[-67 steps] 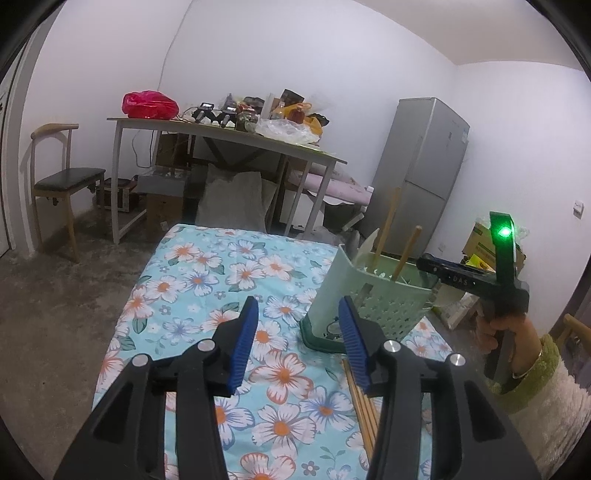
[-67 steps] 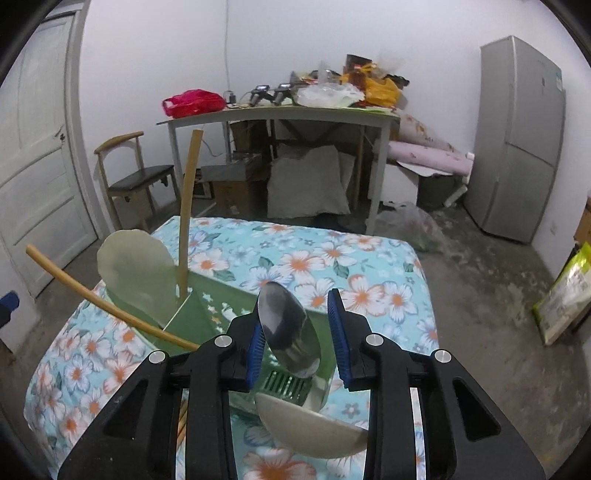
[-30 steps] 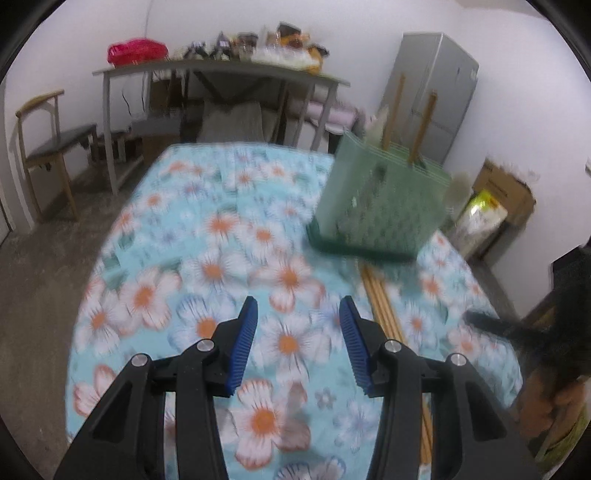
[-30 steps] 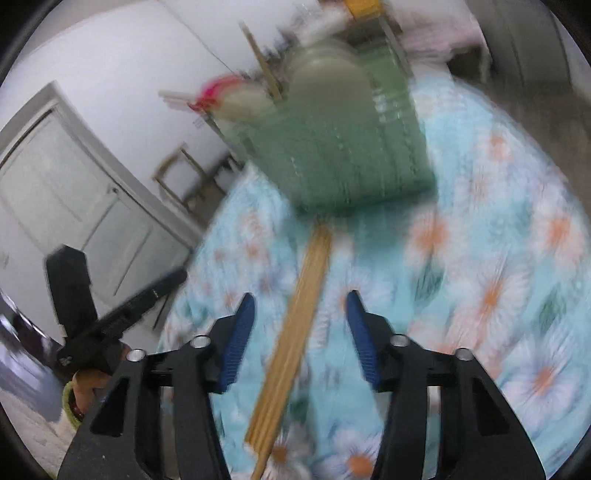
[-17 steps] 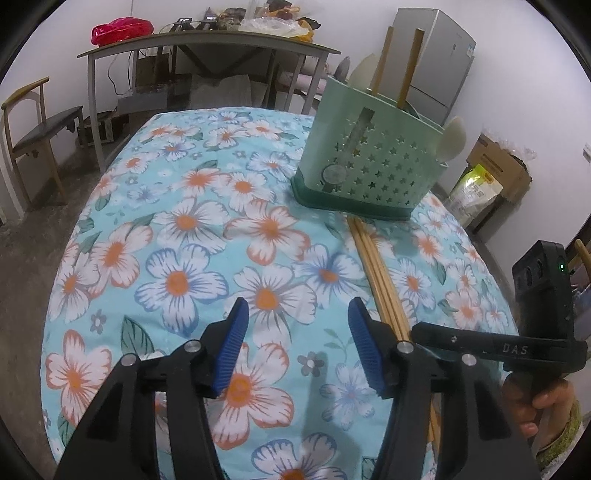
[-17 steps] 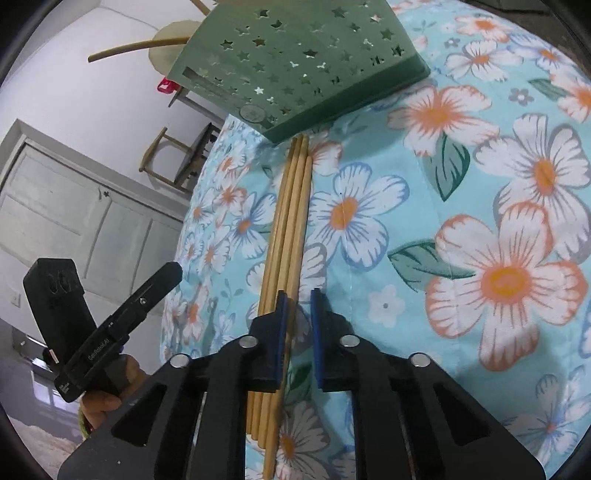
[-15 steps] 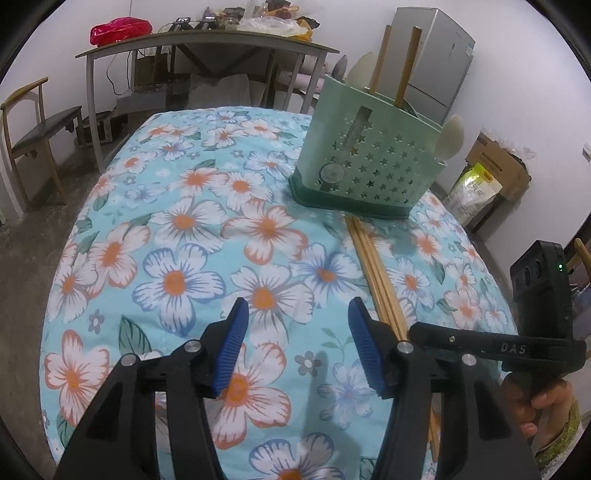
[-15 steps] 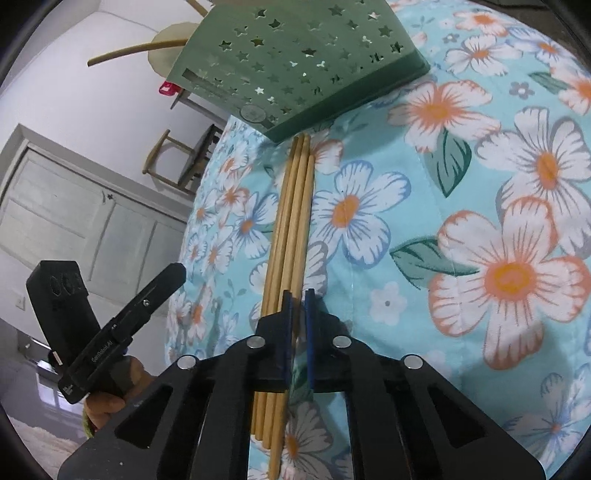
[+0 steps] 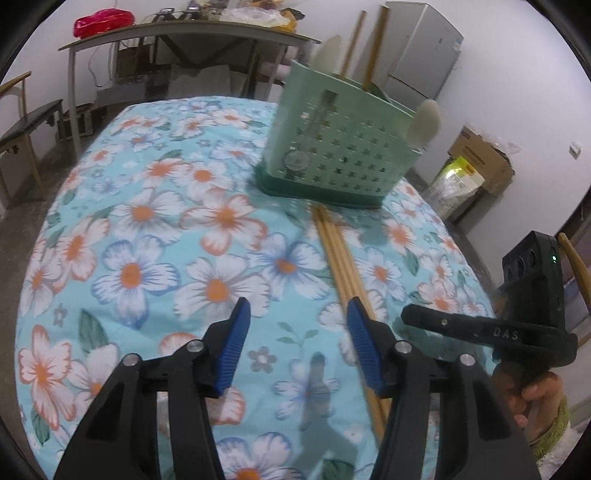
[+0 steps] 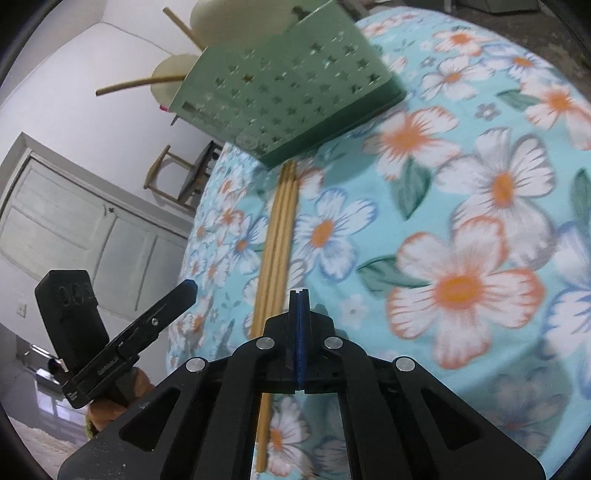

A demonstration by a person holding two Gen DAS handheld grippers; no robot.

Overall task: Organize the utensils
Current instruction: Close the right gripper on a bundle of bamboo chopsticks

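Note:
Several wooden chopsticks lie side by side on the floral tablecloth, running from the green star-holed utensil holder toward me. Pale spoons and wooden handles stand in the holder. My left gripper hovers above the cloth just left of the chopsticks; its jaws are closing with nothing between them. My right gripper is shut, pads flush together with nothing seen between them. The chopsticks pass just left of it and under its left finger. The holder is beyond.
A grey fridge and cardboard boxes stand behind the holder on the right. A cluttered grey table and a chair are at the back left. A white door shows past the table's edge.
The right gripper dropped onto the chopsticks and went from open to fully shut, then rolled slightly. The left gripper moved lower and closer to the cloth beside the chopsticks.

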